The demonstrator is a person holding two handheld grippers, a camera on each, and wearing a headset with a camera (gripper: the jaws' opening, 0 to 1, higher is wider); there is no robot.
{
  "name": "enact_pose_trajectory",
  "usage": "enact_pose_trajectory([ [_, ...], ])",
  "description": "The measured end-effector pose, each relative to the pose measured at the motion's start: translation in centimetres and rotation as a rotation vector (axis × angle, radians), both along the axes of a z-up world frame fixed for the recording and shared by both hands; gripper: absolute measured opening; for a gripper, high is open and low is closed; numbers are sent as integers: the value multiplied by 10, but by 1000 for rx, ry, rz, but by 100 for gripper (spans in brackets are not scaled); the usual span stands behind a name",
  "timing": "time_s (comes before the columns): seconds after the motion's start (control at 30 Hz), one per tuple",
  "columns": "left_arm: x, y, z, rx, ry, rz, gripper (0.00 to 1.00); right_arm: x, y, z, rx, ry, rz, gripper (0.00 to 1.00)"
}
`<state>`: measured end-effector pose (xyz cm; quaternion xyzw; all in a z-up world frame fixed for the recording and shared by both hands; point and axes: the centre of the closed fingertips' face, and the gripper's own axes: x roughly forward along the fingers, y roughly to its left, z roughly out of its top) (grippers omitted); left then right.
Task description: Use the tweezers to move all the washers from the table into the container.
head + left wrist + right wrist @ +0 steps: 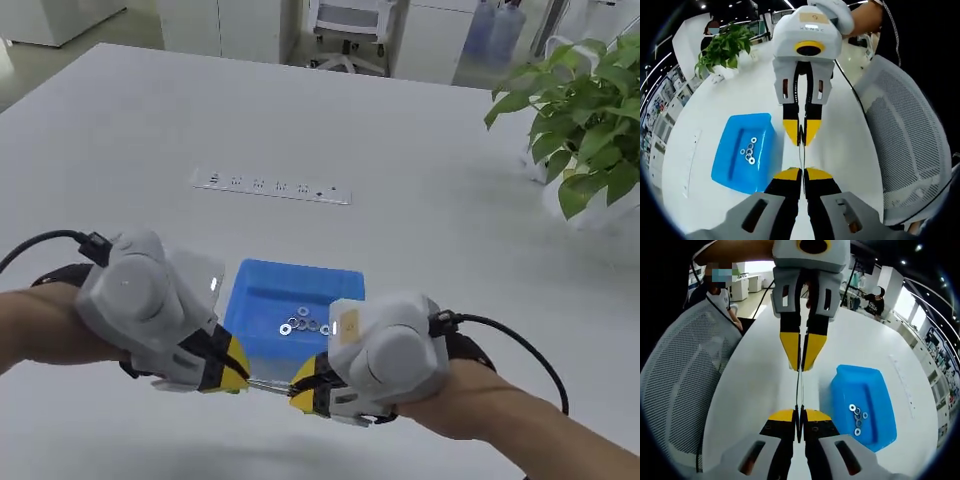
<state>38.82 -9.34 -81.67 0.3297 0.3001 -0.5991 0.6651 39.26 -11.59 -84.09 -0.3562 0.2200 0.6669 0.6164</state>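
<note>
Left gripper and right gripper both clamp the tweezers just at the near side of the blue container.
They face tip to tip, jaws of each closed tight on one end of the thin metal tweezers, which run along the container's near wall. Washers lie clustered on the container's floor. A power strip lies on the table beyond the container.
</note>
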Motion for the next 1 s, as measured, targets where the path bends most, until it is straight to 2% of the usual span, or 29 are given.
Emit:
enact_pose_trajectory([
  [0.07,-2,0,-5,8,4,1,6,-2,-1,-5,-2,8,-1,7],
  [0.17,-6,2,-17,48,-2,-9,6,-7,0,-11,2,19,-4,7],
  [0.43,-12,2,-37,76,17,-14,6,-14,-1,-29,-18,42,0,7],
  [0.57,-14,3,-46,105,22,-26,6,-16,-1,-33,-19,61,-8,7],
  [0.77,-16,0,-56,111,49,-35,6,-19,-4,-43,-46,88,-9,7],
  [1.0,-22,-2,-61,101,75,-35,6,-25,-7,-49,-58,100,-6,8],
])
